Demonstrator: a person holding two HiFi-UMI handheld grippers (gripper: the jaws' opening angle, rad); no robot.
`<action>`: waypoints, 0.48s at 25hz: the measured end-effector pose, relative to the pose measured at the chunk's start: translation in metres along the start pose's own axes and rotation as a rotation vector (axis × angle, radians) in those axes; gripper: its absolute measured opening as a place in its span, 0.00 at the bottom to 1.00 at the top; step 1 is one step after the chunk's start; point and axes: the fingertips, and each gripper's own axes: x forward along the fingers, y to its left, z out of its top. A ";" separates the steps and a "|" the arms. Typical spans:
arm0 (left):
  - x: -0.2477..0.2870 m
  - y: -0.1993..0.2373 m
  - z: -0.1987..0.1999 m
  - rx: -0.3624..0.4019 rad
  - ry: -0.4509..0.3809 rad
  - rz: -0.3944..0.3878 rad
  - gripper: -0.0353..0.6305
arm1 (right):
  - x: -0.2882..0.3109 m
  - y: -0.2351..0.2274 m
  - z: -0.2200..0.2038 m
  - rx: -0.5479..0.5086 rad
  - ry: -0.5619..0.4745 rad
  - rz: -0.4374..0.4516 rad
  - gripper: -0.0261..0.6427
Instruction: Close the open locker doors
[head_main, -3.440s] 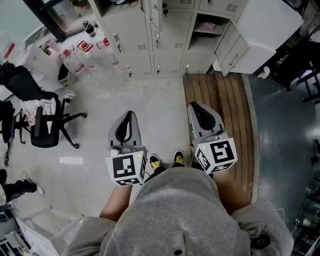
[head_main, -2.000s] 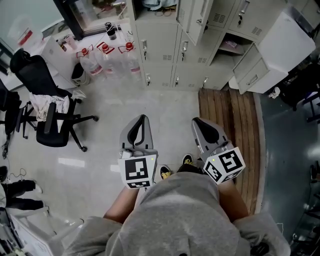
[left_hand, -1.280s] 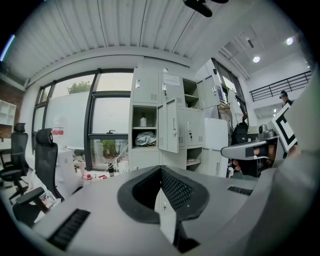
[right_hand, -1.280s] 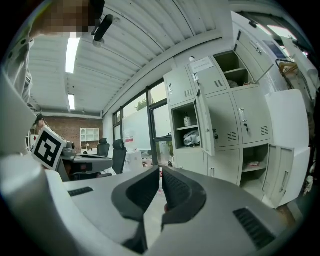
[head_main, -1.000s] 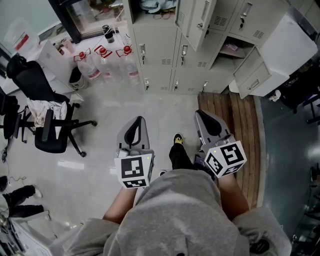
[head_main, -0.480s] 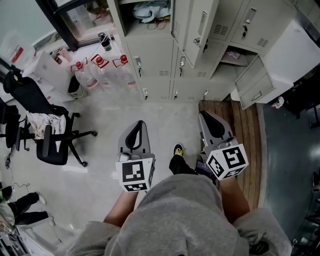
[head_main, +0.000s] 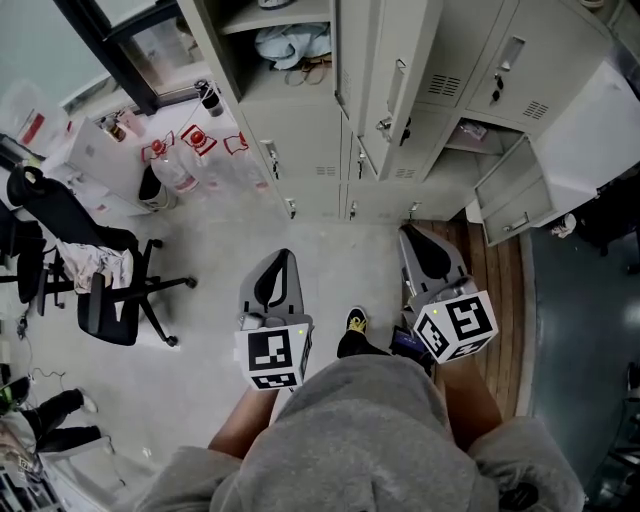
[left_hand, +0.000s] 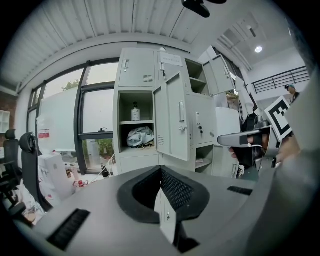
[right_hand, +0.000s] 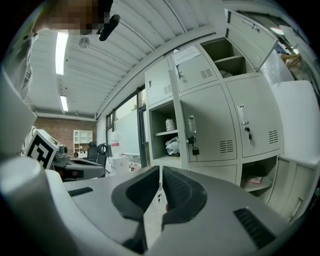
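Closest, left gripper (head_main: 282, 257) and right gripper (head_main: 409, 233) both have jaws pressed together with nothing between them. They are held short of the lockers (head_main: 300, 150), with floor (head_main: 335, 245) between. Versus a second ago both have come nearer the lockers, jaws unchanged. Beyond, the middle door (head_main: 395, 75) hangs open ahead of the right gripper. The lower door (head_main: 515, 195) near the lockers' right end is open too.

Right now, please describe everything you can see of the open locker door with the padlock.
The open locker door is pale grey, seemingly painted metal, tall and narrow, swung out into the room. It bears a vertical handle, louvred vents, and a dark padlock hanging under the latch. Nothing touches it.
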 end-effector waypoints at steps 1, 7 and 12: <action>0.007 -0.001 0.003 0.003 0.000 0.002 0.07 | 0.004 -0.006 0.002 0.003 -0.004 0.002 0.10; 0.043 -0.008 0.018 0.021 0.000 0.023 0.07 | 0.027 -0.044 0.017 0.000 -0.024 0.027 0.10; 0.064 -0.011 0.022 0.025 0.011 0.051 0.07 | 0.041 -0.065 0.021 -0.008 -0.028 0.049 0.10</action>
